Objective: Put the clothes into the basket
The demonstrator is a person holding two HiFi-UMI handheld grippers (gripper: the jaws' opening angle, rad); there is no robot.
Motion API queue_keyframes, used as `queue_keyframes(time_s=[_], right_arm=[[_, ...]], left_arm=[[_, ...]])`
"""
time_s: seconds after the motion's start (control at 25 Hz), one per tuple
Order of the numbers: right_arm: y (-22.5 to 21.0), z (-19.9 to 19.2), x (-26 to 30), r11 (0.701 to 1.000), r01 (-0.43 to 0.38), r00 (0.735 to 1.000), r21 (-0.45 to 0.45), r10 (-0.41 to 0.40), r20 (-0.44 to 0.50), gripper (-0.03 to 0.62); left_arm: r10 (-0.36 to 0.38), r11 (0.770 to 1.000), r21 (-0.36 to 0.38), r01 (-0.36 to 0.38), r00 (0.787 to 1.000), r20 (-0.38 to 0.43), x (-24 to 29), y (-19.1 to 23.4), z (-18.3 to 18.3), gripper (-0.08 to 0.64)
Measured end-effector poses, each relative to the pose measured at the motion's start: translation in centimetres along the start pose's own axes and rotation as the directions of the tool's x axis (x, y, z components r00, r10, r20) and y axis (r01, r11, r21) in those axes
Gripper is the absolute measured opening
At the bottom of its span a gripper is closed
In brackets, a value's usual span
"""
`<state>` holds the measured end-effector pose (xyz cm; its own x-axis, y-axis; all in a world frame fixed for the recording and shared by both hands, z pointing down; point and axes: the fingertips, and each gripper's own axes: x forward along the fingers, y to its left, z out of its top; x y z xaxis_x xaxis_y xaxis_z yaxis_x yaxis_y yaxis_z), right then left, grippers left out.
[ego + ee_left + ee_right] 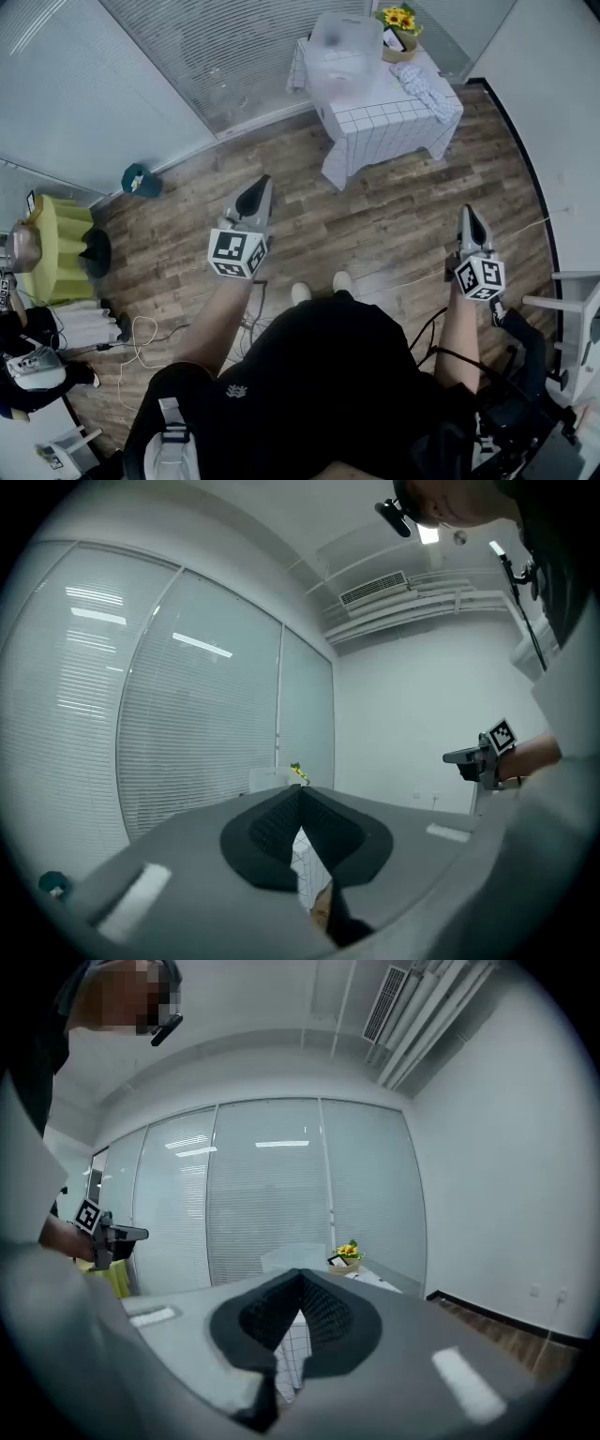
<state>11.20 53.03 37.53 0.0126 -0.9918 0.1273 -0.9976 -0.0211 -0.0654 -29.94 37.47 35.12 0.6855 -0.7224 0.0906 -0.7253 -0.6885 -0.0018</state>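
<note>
Only overhead, clothes (429, 91) near the basket (339, 52); up close, left gripper (300, 789) and right gripper (300, 1274) fingers together, empty.

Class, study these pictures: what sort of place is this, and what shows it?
Probably an office room: glass walls with slatted blinds, a ceiling air vent, and a cloth-covered table on wood-plank flooring.

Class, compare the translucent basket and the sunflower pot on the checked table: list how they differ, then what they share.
Size: the translucent basket is far larger than the sunflower pot.
Material: the basket is pale and see-through, while the pot is tan and opaque.
Contents: the pot holds yellow flowers, while nothing coloured shows inside the basket.
Shared: both stand upright on the checked table.
</note>
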Motion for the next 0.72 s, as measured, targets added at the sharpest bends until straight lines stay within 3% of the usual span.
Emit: queue_keyframes(time_s=[0.72], right_arm=[[-8.6, 0.4, 6.7, 0.996, -0.089, 0.996, 0.028, 0.089, -0.003, 0.000]], left_arm=[[0.088, 0.996, 0.031, -0.089, 0.995, 0.037, 7.8, -2.8, 3.4, 0.006]])
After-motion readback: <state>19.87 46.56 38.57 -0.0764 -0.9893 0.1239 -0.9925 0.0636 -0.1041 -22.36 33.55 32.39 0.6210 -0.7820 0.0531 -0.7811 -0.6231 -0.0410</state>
